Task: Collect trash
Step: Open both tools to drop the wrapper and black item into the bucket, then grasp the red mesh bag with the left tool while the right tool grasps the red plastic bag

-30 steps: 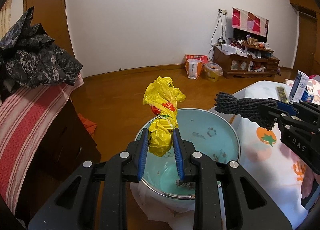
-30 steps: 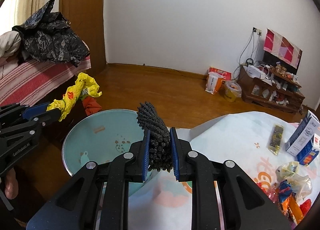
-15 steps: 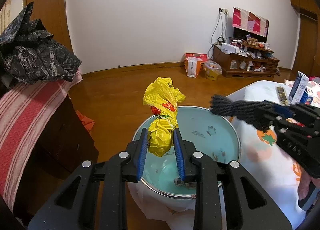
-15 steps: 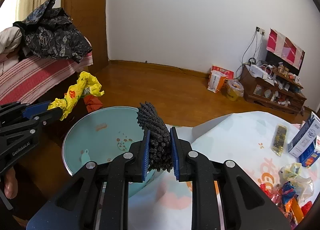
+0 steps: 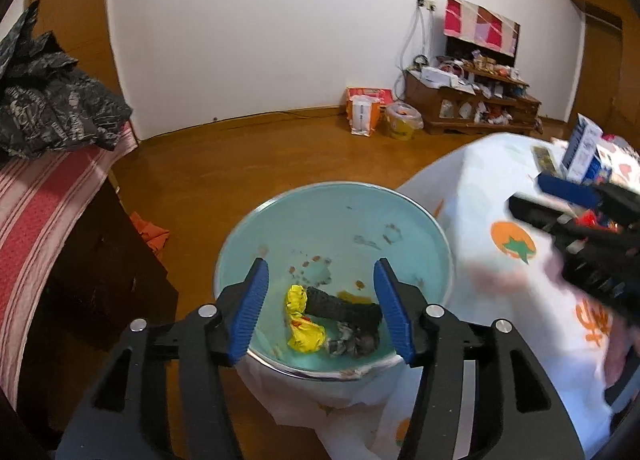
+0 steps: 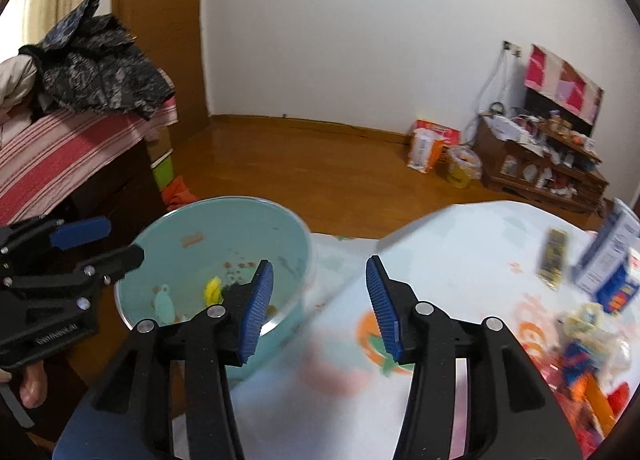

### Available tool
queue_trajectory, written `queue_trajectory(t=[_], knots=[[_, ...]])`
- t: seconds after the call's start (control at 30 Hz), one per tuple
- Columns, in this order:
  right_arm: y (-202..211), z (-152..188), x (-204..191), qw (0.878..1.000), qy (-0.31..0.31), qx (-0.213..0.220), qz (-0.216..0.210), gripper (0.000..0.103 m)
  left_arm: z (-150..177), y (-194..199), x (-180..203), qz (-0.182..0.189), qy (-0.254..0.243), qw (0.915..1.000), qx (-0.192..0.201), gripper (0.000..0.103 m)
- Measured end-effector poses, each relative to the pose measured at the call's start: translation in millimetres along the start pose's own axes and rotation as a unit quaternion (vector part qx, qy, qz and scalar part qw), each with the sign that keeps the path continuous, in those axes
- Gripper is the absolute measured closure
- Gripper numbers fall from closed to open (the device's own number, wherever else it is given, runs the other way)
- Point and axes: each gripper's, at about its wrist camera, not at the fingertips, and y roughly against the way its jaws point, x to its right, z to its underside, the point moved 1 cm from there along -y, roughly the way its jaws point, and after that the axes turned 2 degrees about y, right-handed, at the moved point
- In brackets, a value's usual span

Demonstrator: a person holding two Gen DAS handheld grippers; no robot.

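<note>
Yellow wrapper (image 5: 303,324) and black scrap (image 5: 344,306) lie in the bowl (image 5: 400,219); both tools, left tool (image 5: 322,306) and right tool (image 6: 318,306), are opening, empty; more wrappers (image 6: 580,348) wait on the surface (image 6: 460,260)

A red striped cloth (image 5: 36,211) lay at the left with a crumpled black bag (image 5: 52,107) on top. Across the wooden floor (image 5: 248,155), a low shelf unit (image 5: 472,107) stood against the white wall (image 5: 280,27), cluttered with small items. An orange-and-white bag (image 5: 362,111) stood just beside a yellow bucket (image 5: 402,121).
</note>
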Motion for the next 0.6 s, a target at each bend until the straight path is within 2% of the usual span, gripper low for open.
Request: queue_trajectory(t=[0.17, 0.27, 0.37, 0.5, 0.6], knots=[[49, 23, 41, 0.998, -0.011, 0.021, 0.060, 0.049, 9, -1, 36, 0.022, -0.030, 0.9993, -0.007, 0.045], [85, 47, 82, 0.994, -0.050, 0.033, 0.093, 0.048, 11, -2, 54, 0.033, -0.047, 0.9983, -0.010, 0.044], [126, 78, 134, 0.984, -0.096, 0.043, 0.144, 0.047, 12, 0, 82, 0.047, -0.063, 0.9969, -0.009, 0.042], [149, 115, 188, 0.969, -0.145, 0.022, 0.199, 0.046, 9, 5, 118, 0.065, -0.080, 0.9947, -0.005, 0.041], [159, 143, 216, 0.960, -0.174, 0.007, 0.218, 0.046, 7, 10, 148, 0.081, -0.095, 0.9922, 0.002, 0.040]])
